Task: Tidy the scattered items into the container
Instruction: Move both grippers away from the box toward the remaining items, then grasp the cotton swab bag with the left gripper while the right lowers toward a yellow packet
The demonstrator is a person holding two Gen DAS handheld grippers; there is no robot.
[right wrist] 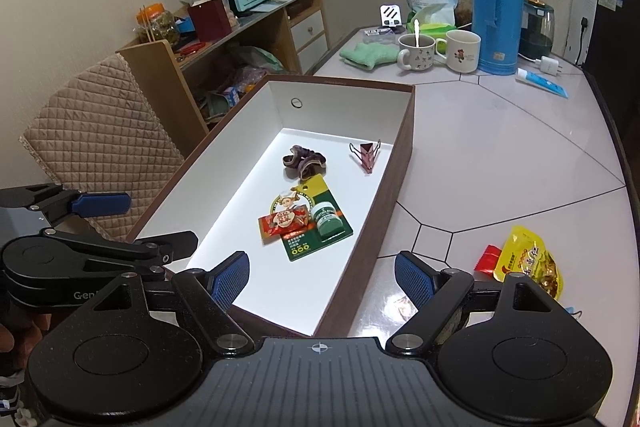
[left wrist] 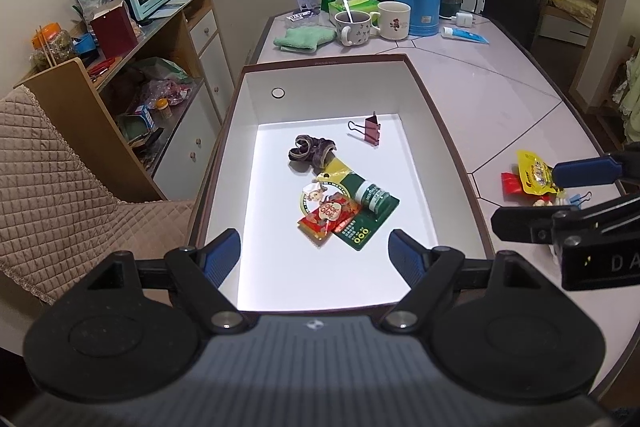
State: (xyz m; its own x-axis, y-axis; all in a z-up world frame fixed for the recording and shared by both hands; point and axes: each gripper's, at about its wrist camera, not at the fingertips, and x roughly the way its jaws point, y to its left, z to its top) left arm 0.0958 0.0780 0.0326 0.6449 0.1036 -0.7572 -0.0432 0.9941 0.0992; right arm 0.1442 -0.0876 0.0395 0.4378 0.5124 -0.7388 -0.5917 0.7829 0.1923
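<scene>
A pale tiled desk [right wrist: 500, 155] is seen in a cluttered kitchen. The box [right wrist: 404, 147] is flanked by both wide-open, empty grippers: left gripper [left wrist: 316, 257], right gripper [right wrist: 322, 277]. A yellow snack packet [right wrist: 528, 261] lies right of the latter.

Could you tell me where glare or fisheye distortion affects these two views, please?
Left wrist view: the box floor is blown out white near the open left gripper; table edges bow. Right wrist view: glossy table shows soft reflections ahead of the open right gripper; corners vignette.
</scene>
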